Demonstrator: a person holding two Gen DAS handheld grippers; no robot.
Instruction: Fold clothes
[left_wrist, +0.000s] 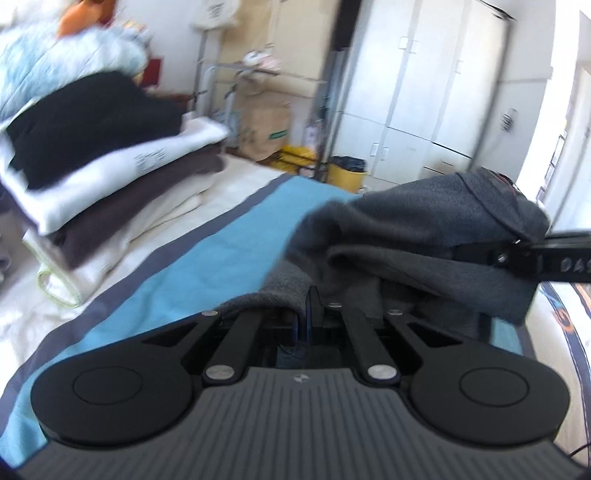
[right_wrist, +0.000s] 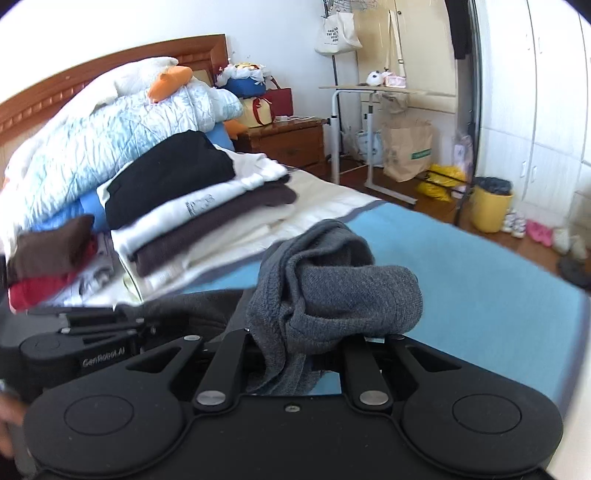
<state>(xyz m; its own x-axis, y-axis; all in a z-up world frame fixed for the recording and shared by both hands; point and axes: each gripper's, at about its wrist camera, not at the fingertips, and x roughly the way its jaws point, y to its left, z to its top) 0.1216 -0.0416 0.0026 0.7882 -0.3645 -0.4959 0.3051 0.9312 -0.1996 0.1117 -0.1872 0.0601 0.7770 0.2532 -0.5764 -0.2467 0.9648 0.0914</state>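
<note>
Progress, judged from the present layout: several garments are already folded; one is in hand and not yet folded.

1. Bed (right_wrist: 461, 266). It carries everything, and its blue cover serves as my landmark.
2. Folded stack (right_wrist: 192, 206). It sits on the bed beyond the blue cover, toward the headboard: a black piece on top, then white, dark brown and cream layers. A smaller brown-and-red pile (right_wrist: 44, 266) lies just beside it. I read these as finished work.
3. Grey garment (left_wrist: 424, 229). It hangs above the blue cover, lifted between my two tools, bunched and twisted rather than spread. The knit looks soft and thick, with a ribbed edge, and falls in heavy rolls. No sleeve or hem can be identified, so its type is uncertain.
4. Left gripper (left_wrist: 314, 302). My jaws are together, clamped on a fold of the grey garment.
5. Right gripper (right_wrist: 314, 343). My jaws are nearly together, pinching a thick wad of the same garment, which drapes over them.

Remaining, in my judgement: spread the garment flat on the blue cover, fold it, and add it to the stack.
</note>
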